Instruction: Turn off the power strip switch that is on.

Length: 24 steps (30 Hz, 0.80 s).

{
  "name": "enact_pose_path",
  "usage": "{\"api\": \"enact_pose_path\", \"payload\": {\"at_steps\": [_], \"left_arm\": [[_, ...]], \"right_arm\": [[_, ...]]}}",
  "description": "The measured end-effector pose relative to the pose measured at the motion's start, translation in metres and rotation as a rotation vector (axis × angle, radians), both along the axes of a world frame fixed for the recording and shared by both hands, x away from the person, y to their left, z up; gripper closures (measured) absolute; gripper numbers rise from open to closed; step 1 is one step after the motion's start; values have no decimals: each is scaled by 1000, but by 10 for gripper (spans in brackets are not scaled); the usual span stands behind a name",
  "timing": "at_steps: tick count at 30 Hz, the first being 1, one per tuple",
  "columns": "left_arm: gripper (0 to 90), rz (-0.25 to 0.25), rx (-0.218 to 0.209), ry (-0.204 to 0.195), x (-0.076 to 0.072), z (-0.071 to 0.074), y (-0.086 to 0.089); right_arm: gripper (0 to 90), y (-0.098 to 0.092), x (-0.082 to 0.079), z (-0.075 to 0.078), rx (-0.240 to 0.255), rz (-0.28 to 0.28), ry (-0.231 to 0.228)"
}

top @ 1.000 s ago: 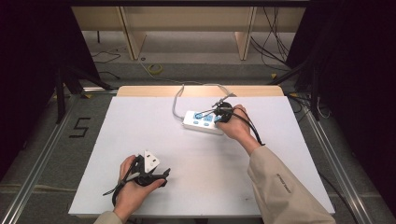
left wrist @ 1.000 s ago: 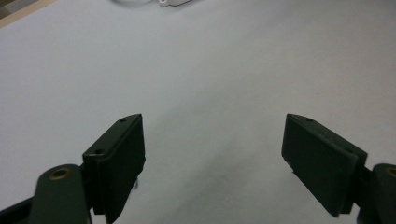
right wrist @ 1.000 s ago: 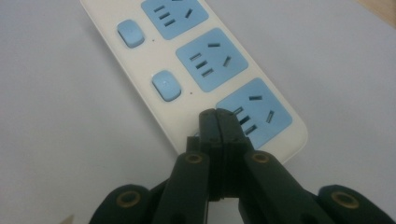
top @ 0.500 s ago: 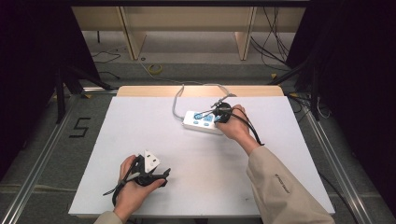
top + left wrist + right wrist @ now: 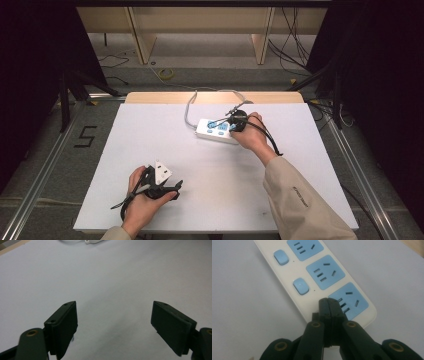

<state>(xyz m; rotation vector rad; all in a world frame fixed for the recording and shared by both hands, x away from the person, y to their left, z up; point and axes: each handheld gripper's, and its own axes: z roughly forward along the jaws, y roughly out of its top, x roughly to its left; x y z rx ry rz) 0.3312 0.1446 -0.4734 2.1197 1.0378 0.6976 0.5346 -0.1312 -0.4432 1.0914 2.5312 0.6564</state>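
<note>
**Closed right gripper resting on the end of a power strip**

Seen from above, a white bench point(image 5: 150, 145) fills the middle of the frame. A white power strip point(image 5: 216, 130) with blue sockets lies just above centre, its long axis running from upper left to lower right, and its grey cable point(image 5: 189, 107) loops away toward the top edge of the bench. The person's right hand point(image 5: 254, 137) comes in from the lower right and holds the right gripper point(image 5: 237, 121) over the right end of the strip.

In the right gripper view, the right gripper point(image 5: 328, 305) has its jaws pressed together with nothing between them. The tips sit on the near end of the power strip point(image 5: 312, 290), at the inner corner of the nearest blue socket point(image 5: 348, 298). Two blue rocker switches point(image 5: 301, 286) lie beyond the tips toward the upper left, along the strip's long axis; the closer one is just ahead and left of the tips. Any press on a switch would, as a judgement, mean a short move that way.

At the lower left of the high view, the left hand point(image 5: 145, 200) rests on the bench, holding the left gripper point(image 5: 176, 187) well apart from the strip. In its own view the left gripper point(image 5: 113, 325) stands wide open and empty over bare bench. The right hand is by far the nearer.
</note>
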Motion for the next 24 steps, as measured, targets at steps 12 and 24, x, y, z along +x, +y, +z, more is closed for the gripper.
{"api": "enact_pose_path", "payload": {"at_steps": [12, 24], "left_arm": [[212, -2, 2, -2, 0, -1, -1], [212, -3, 5, 0, 0, -1, -1]], "right_arm": [[900, -1, 0, -1, 1, -3, 0], [900, -1, -1, -1, 14, -11, -4]]}}
